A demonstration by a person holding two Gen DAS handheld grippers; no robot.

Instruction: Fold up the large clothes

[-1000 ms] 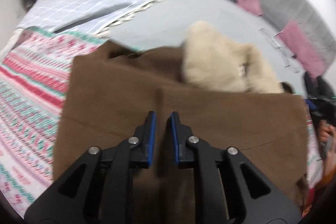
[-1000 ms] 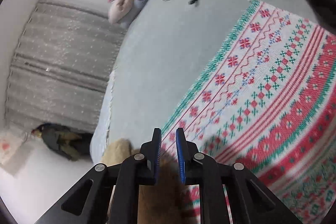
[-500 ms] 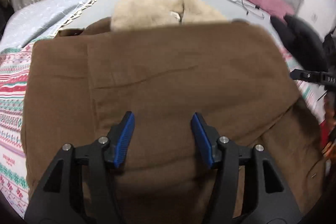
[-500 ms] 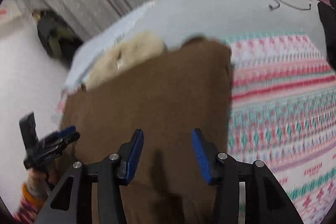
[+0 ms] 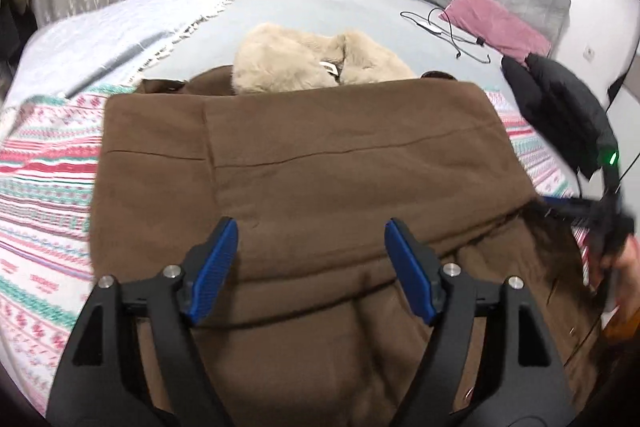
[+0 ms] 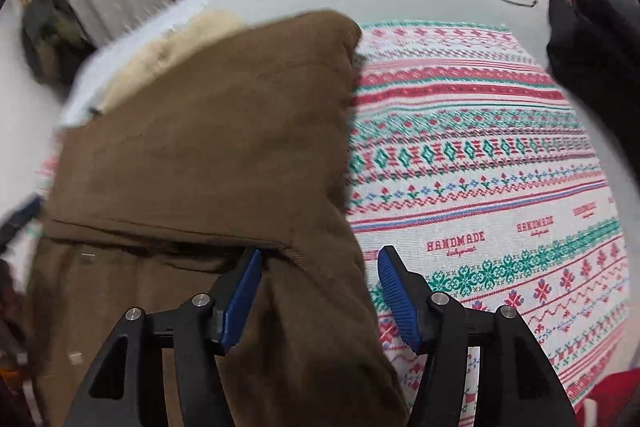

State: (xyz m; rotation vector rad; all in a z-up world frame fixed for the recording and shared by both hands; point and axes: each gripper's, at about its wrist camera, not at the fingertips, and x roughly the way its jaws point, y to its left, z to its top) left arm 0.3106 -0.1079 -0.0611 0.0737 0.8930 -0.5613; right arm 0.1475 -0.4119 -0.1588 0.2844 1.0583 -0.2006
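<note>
Lying folded on the patterned blanket [image 6: 480, 155] on the bed [image 5: 304, 7], the brown coat [image 5: 320, 163] is covering most of the near view. Its near end is running off the bottom of both frames, so the lower hem is cut off. Cream fur collar [image 5: 312, 59] is peeking out past the coat's far fold, partly hidden behind it. In the right wrist view the coat's far left side is smearing with motion blur. A black blurred shape [image 5: 560, 107] beyond the coat's right side is hard to identify.

Left tool [image 5: 311, 267] is hovering over the coat's near middle, blue pads spread wide, gripping nothing. Right tool [image 6: 318, 291] is hanging over the coat's right edge, one finger over brown cloth, the other over the blanket, jaws spread wide, nothing between them. Whether either is touching the cloth is unclear.
</note>
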